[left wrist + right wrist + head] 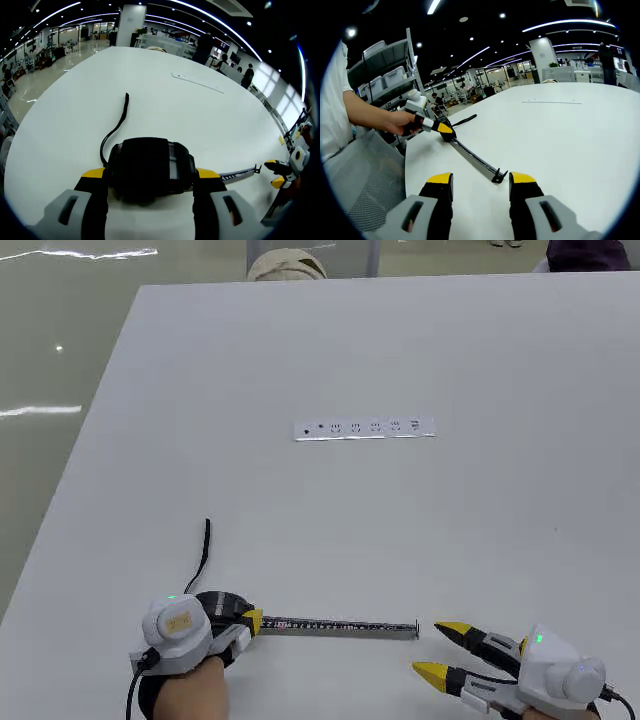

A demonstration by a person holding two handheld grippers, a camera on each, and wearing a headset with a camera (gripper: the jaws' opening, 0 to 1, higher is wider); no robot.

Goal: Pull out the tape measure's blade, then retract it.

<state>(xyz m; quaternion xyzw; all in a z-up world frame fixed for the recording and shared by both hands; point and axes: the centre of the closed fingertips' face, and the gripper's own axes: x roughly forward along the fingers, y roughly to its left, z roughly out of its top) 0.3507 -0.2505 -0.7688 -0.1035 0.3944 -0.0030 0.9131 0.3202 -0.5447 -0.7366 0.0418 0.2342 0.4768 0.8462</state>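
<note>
Black tape measure (148, 167) in left tongs (150, 175)

White table (480, 540) and its surroundings.
A white power strip (365, 428) lies flat near the table's middle, its sockets in one row. Glossy greenish floor (50, 390) borders the table's left side, and a beige rounded object (287, 264) sits just past the far edge. In the right gripper view, shelves (385, 60) carry pale bins (395, 75); a white column (542, 52) stands farther off under ceiling light strips (570, 24).
</note>
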